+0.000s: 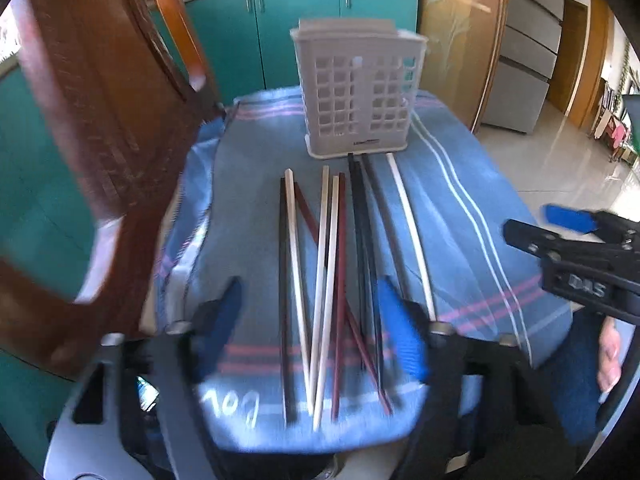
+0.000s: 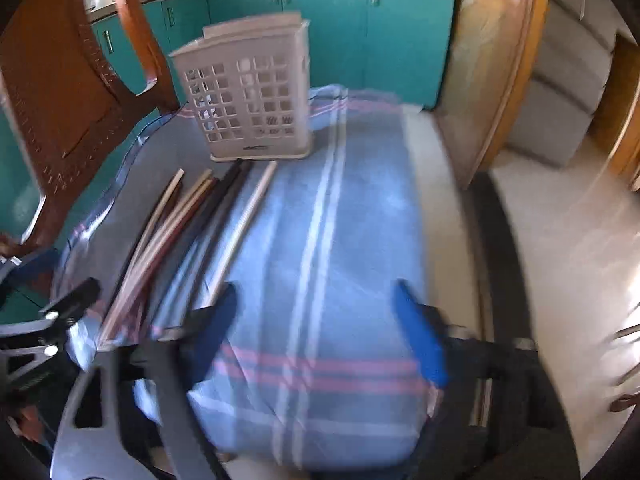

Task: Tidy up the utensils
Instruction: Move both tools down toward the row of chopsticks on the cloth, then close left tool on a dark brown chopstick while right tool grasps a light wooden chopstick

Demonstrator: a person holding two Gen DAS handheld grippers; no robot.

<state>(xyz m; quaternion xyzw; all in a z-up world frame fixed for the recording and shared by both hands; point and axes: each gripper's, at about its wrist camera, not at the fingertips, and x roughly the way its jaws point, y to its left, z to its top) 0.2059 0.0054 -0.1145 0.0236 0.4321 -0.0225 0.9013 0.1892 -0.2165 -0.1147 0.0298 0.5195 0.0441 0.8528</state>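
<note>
Several chopsticks, white (image 1: 294, 240), dark red (image 1: 341, 260) and black (image 1: 360, 220), lie in a loose bundle on a blue striped cloth (image 1: 248, 200). A white perforated utensil holder (image 1: 358, 92) stands upright just behind their far tips. My left gripper (image 1: 312, 320) is open and hovers over the near ends of the bundle, and its blue pads (image 1: 400, 332) press on nothing. In the right wrist view my right gripper (image 2: 316, 312) is open over bare cloth (image 2: 360, 220), with the chopsticks (image 2: 192, 216) and the holder (image 2: 248, 92) to its left.
A brown chair (image 1: 100, 140) crowds the table's left side. Teal cabinets (image 1: 300, 20) run behind, with a wooden door frame (image 1: 460, 40) and a grey fridge (image 1: 524, 60) to the right. The right gripper (image 1: 540, 226) shows at the left wrist view's right edge, above a person's hand (image 1: 608, 352).
</note>
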